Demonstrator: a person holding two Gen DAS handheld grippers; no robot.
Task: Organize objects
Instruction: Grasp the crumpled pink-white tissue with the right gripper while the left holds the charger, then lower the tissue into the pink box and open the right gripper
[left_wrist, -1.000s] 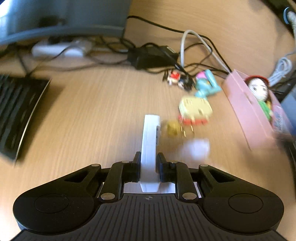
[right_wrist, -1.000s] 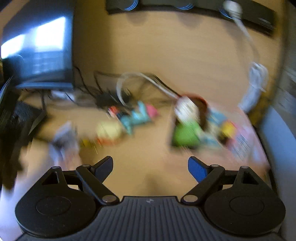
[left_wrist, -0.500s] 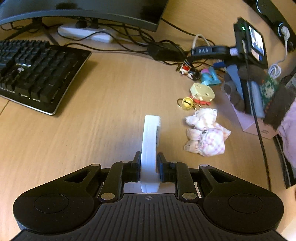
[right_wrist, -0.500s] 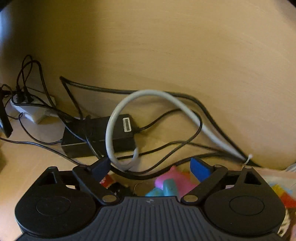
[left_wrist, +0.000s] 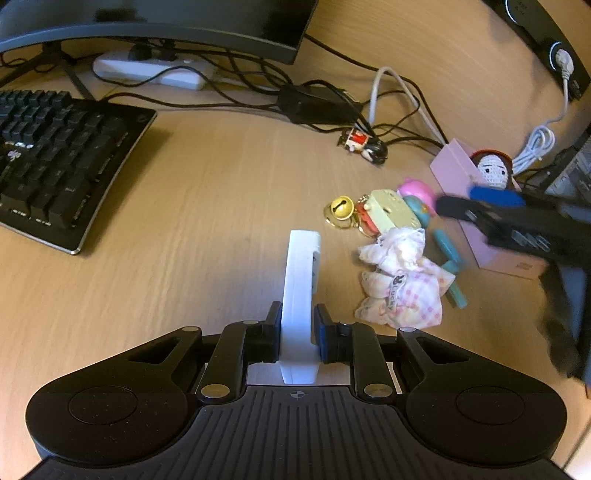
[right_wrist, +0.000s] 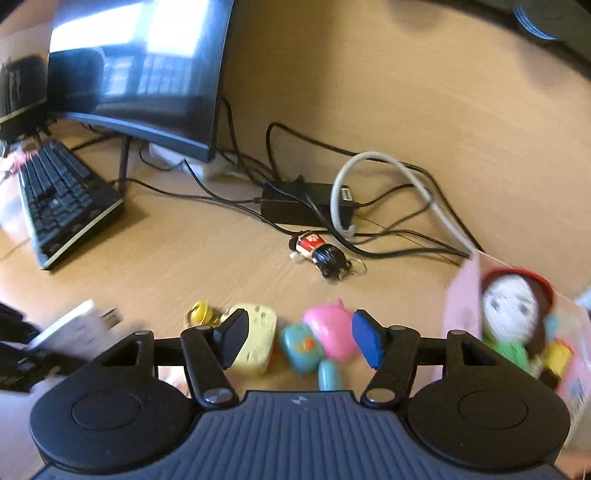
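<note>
My left gripper (left_wrist: 298, 328) is shut on a flat white plastic block (left_wrist: 301, 280) and holds it edge-up above the wooden desk. My right gripper (right_wrist: 301, 338) is open and empty, hovering over a pink and teal toy (right_wrist: 321, 338) with a yellow toy (right_wrist: 256, 338) by its left finger. In the left wrist view these toys (left_wrist: 417, 201) lie beside a gold bell (left_wrist: 341, 208) and a pink checked cloth (left_wrist: 402, 280). A pink box (left_wrist: 461, 173) holds a crochet doll (left_wrist: 493, 171). A small red and black figure (right_wrist: 319, 253) lies further back.
A black keyboard (left_wrist: 55, 162) lies at the left under a monitor (right_wrist: 140, 70). A black power brick (left_wrist: 314, 105), tangled cables and a white power strip (left_wrist: 147, 70) run along the back of the desk.
My right gripper has pulled back from the cables and now hovers over the toys beside the pink box. My left gripper still holds the white block, slightly shifted.
</note>
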